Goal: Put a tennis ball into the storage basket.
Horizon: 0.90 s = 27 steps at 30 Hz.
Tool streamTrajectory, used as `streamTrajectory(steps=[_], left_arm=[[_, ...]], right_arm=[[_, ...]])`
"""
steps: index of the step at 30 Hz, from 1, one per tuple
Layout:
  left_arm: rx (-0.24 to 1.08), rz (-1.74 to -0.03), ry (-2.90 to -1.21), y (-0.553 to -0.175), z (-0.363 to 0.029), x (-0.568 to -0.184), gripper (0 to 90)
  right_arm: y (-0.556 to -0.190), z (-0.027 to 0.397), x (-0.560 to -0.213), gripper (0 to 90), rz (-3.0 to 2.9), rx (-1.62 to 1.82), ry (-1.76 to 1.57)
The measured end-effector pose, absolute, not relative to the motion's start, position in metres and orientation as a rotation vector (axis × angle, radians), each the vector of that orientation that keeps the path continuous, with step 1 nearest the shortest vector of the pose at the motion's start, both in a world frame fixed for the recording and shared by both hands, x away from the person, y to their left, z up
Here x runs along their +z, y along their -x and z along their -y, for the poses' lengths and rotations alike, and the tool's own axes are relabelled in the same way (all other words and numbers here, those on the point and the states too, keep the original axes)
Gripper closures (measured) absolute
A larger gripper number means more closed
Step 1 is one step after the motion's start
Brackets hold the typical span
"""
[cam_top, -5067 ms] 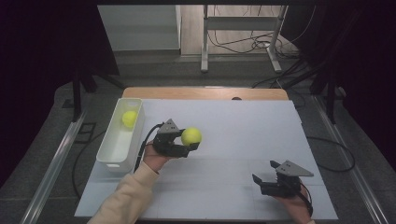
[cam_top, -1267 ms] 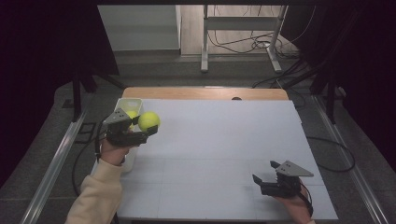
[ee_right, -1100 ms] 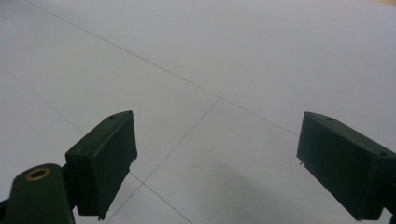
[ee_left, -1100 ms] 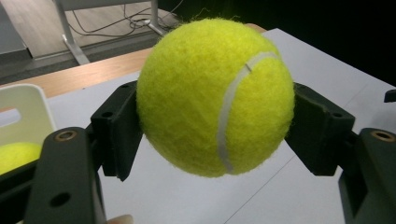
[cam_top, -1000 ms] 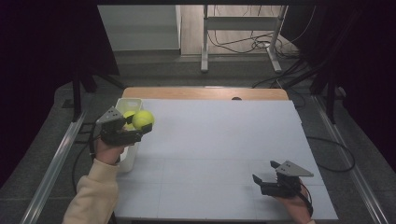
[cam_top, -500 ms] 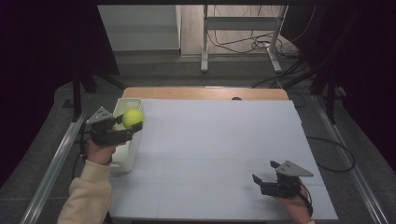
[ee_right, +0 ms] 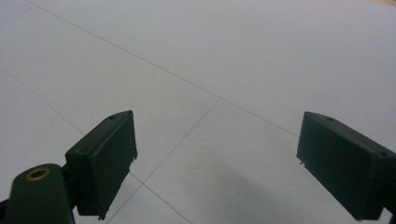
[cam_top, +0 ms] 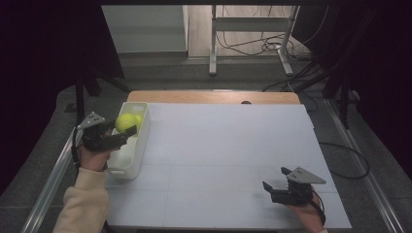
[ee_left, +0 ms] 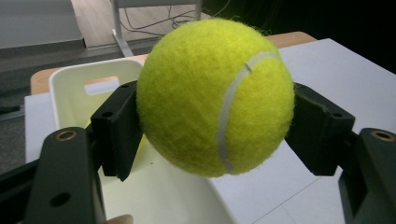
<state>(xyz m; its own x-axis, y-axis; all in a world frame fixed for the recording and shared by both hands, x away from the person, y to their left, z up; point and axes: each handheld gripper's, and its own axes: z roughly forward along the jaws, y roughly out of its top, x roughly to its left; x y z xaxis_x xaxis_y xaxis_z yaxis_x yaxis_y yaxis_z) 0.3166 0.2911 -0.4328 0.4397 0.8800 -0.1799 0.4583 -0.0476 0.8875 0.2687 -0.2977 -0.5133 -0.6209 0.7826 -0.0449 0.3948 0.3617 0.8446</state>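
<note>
The table [cam_top: 233,160] is flat, matte white, scored with thin seams. At its left edge sits a smooth, cream plastic bin [cam_top: 127,162], rectangular with rounded corners. The left gripper [cam_top: 127,130] clamps a fuzzy yellow ball [ee_left: 215,95] above the bin. The right gripper [cam_top: 268,190], blocky and black, gapes wide over bare table.

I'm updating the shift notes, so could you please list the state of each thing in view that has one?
Left tool: shut on the tennis ball, held over the bin.
Tennis ball: clamped between the pads, off the table.
White bin: upright, open-topped, another yellow ball inside.
Right tool: open, nothing between its pads, low over the white table.
</note>
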Motion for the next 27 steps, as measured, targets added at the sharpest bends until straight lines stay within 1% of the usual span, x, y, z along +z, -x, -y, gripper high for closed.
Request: streamTrajectory(steps=[8,27], left_arm=[[0.514,-1.212,-1.680,-0.319,-0.300,-0.440,26.8],[0.497,-1.290,-1.752,-0.327,-0.302,-0.452,26.7]], right_arm=[[-0.269,0.298,-0.513,12.4,-2.185,1.168,-1.023],[-0.269,0.298,-0.514,12.4,-2.186,1.167,-1.023]])
